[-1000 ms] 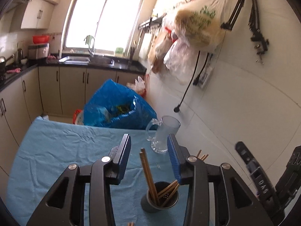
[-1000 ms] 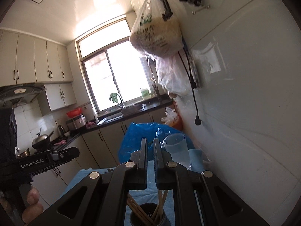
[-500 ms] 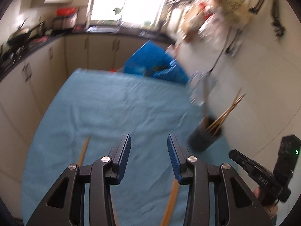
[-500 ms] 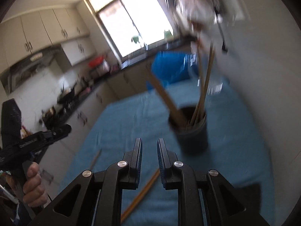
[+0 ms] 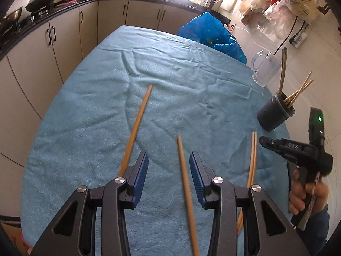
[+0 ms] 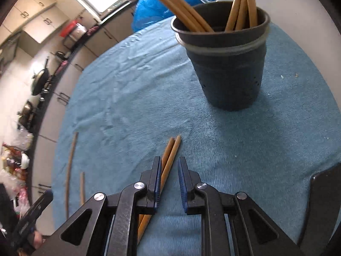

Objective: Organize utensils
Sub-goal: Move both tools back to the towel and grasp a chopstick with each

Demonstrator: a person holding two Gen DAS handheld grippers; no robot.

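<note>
We have both grippers low over the blue cloth [image 5: 181, 89], each lined up on loose chopsticks; the left gripper [image 5: 168, 170] is released, jaws apart and clamping nothing, with a single chopstick [image 5: 185, 181] lying on the cloth in the gap between them, while another chopstick [image 5: 138, 125] lies just to its left. The right gripper [image 6: 169, 176] also grips nothing, its jaws only narrowly apart; the pair of chopsticks [image 6: 170, 155] runs under its left jaw rather than squarely between the pads. The dark cup [image 6: 226, 64], already holding several chopsticks, stands at the far right of the cloth, with a clear glass mug [image 5: 265, 69] beyond it.

We judge the right side the riskier; if we close as we stand, the narrow jaws may catch only one stick of the pair, or press the left pad down onto them and roll them aside. On the left, the stick lies at a slant, so a grasp near one end may let it swing; the soft cloth may also bunch into the pads. Carrying long sticks to a crowded cup risks knocking it over.
</note>
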